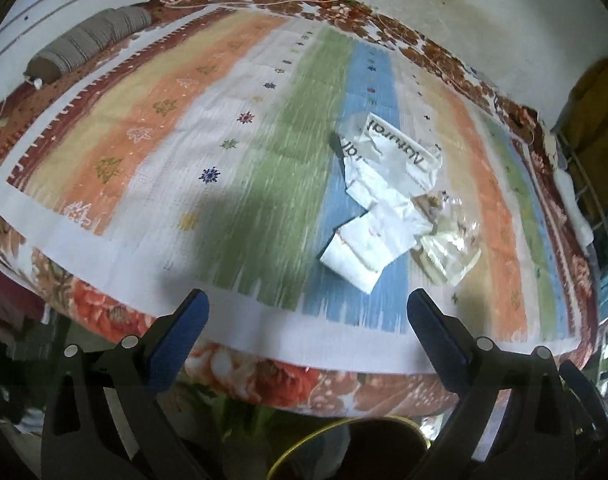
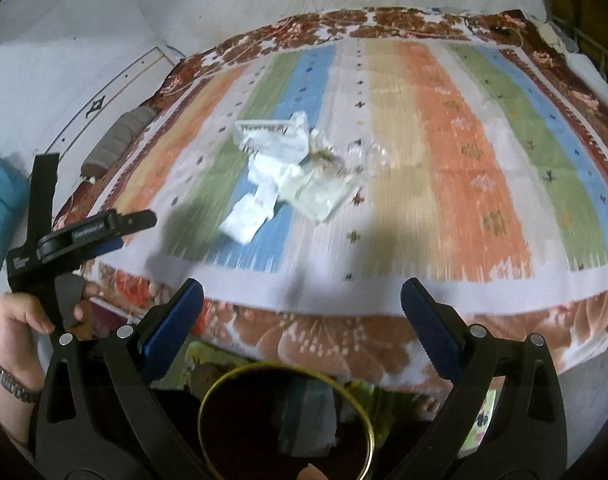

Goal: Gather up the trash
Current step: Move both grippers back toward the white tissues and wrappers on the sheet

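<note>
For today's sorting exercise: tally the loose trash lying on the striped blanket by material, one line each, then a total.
White paper wrapper printed "Natural": 1
Crumpled white paper pieces: 2, though they overlap
Clear plastic wrapper: 1
Total: 4

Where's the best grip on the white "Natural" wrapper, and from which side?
Probably the near flat folded end of the white "Natural" wrapper, which sticks out toward the bed edge, clear of the clear plastic wrapper. Come from above and the near side with the open left gripper, jaws across its narrow width.
</note>
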`<state>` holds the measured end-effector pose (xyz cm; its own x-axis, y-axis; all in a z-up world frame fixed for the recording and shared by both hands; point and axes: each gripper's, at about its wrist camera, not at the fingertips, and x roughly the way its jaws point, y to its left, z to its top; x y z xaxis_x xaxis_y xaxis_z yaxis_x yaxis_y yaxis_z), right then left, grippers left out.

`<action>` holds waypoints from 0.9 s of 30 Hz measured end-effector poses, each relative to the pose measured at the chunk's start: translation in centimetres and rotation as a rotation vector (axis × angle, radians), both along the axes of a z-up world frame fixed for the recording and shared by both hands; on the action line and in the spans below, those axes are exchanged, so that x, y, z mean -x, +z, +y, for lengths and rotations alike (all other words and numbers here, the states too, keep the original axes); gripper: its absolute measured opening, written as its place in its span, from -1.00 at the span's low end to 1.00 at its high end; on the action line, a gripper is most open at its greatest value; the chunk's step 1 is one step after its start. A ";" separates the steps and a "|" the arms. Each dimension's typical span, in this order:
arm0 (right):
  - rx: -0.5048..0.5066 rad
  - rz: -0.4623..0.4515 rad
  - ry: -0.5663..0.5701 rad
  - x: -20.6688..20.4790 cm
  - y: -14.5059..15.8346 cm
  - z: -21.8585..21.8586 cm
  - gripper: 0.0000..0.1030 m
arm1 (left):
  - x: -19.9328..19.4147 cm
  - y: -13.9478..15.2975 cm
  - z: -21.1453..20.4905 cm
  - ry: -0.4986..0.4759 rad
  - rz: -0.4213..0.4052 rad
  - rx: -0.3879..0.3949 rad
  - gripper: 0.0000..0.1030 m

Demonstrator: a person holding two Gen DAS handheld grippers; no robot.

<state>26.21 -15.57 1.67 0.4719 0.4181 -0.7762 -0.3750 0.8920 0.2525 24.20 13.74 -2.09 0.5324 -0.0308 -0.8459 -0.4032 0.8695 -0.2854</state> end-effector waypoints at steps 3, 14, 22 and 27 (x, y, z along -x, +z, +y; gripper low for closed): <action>-0.008 -0.014 0.007 -1.5 -0.2 0.3 0.83 | -0.6 -0.1 0.6 0.011 -0.027 0.035 0.89; 0.009 -0.030 0.089 -5.0 -1.7 2.8 0.78 | -3.3 0.9 0.8 -0.021 -0.151 0.080 0.87; 0.022 0.000 0.055 -7.6 -3.3 2.8 0.72 | -6.3 0.1 0.3 -0.062 -0.162 0.059 0.88; 0.001 0.015 0.061 -9.3 -4.3 2.6 0.65 | -7.8 -0.1 0.3 -0.082 -0.175 0.051 0.88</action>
